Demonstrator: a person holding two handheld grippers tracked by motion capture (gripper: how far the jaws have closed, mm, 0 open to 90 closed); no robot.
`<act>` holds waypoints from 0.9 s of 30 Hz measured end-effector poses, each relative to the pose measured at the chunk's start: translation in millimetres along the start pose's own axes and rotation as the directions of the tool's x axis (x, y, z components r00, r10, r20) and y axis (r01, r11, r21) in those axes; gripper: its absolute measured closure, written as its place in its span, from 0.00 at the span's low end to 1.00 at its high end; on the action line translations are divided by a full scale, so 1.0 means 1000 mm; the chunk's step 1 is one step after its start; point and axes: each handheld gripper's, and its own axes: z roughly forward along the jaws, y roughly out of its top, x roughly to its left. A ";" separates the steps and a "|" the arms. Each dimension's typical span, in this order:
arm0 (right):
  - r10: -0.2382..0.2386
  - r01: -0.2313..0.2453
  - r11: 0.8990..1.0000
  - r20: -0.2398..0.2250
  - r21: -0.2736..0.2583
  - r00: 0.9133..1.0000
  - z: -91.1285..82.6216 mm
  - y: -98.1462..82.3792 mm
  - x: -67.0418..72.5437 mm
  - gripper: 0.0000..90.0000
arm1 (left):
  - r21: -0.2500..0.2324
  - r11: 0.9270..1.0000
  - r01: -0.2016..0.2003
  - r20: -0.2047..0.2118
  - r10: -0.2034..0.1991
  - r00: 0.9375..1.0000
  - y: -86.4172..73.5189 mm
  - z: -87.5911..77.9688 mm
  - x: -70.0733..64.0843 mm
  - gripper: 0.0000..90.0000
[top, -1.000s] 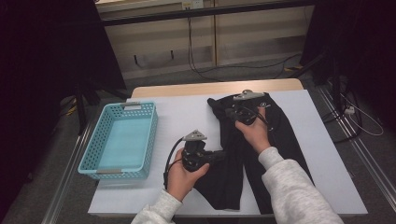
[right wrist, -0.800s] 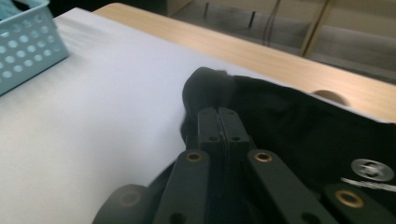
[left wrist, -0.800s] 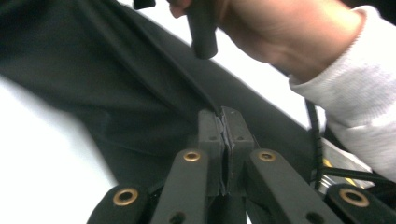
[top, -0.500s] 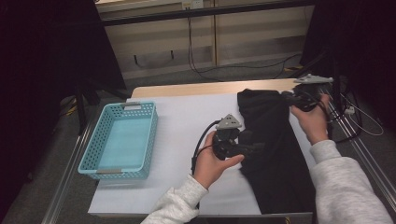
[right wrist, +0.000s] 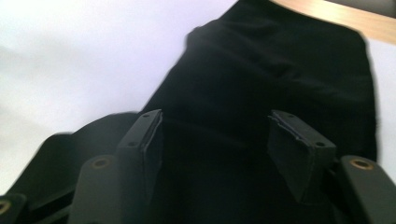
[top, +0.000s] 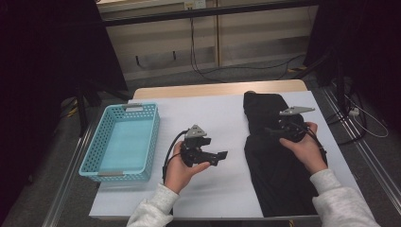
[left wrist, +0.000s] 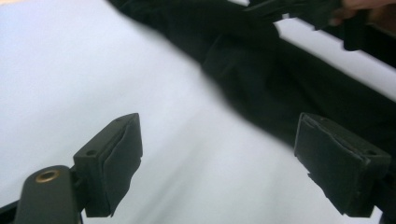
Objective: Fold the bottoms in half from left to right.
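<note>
Black garment (top: pixel 274 161), lower right of frame: laid folded lengthwise on the white table cover (top: pixel 213 118), released; left gripper (top: pixel 220 156), centre: jaws just opened, nothing between; right gripper (right wrist: pixel 215 144), over the cloth: jaws likewise just spread, empty; blue basket (top: pixel 94 161), left: presumably its destination.

I see a pale wooden table (top: pixel 208 89) under a white paper sheet (top: pixel 222 189), standing on grey carpet floor (top: pixel 198 78). Behind it, beige panelled wall (top: pixel 246 42) with black cables (top: pixel 193 33); dim light overall.

Left black two-jaw gripper (top: pixel 221 156) held near centre, jaws pointing right, just opened wide, nothing between them. Right black two-jaw gripper (top: pixel 265 131) held farther right, jaws pointing left, just opened, gap empty.
</note>
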 end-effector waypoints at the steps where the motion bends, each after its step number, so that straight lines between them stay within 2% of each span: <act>1: 0.003 -0.003 1.000 -0.010 0.000 1.000 0.000 -0.004 0.004 0.39 | 0.013 1.000 -0.004 -0.007 0.004 1.000 -0.003 -0.001 0.003 0.17; 4: -0.008 0.008 1.000 -0.021 0.001 1.000 -0.002 -0.014 0.013 0.36 | 0.032 0.999 -0.009 -0.037 0.010 0.999 -0.009 -0.004 0.011 0.16; 8: 0.002 -0.003 1.000 -0.047 -0.022 0.999 -0.007 -0.028 0.022 0.34 | 0.040 0.999 0.004 -0.062 -0.001 0.998 -0.015 -0.009 0.021 0.15; 12: -0.009 0.009 1.000 -0.061 -0.003 0.998 -0.008 -0.038 0.027 0.36 | 0.046 0.999 0.004 -0.091 0.000 0.996 -0.018 -0.013 0.029 0.14; 17: -0.026 0.026 1.000 -0.053 -0.005 0.998 -0.015 -0.047 0.029 0.36 | 0.044 0.999 0.006 -0.103 -0.001 0.995 -0.020 -0.013 0.034 0.14; 22: -0.031 0.031 1.000 -0.032 -0.005 0.999 -0.026 -0.056 0.026 0.37 | 0.072 0.997 0.002 -0.107 0.005 0.994 -0.025 -0.011 0.038 0.12; 26: -0.025 0.025 1.000 -0.025 -0.014 0.999 -0.036 -0.066 0.023 0.41 | 0.093 0.995 -0.025 -0.136 0.037 0.990 -0.026 -0.009 0.040 0.13; 27: -0.025 0.024 1.000 -0.026 -0.016 0.999 -0.038 -0.068 0.024 0.42 | 0.095 0.995 -0.015 -0.137 0.028 0.990 -0.027 -0.008 0.041 0.12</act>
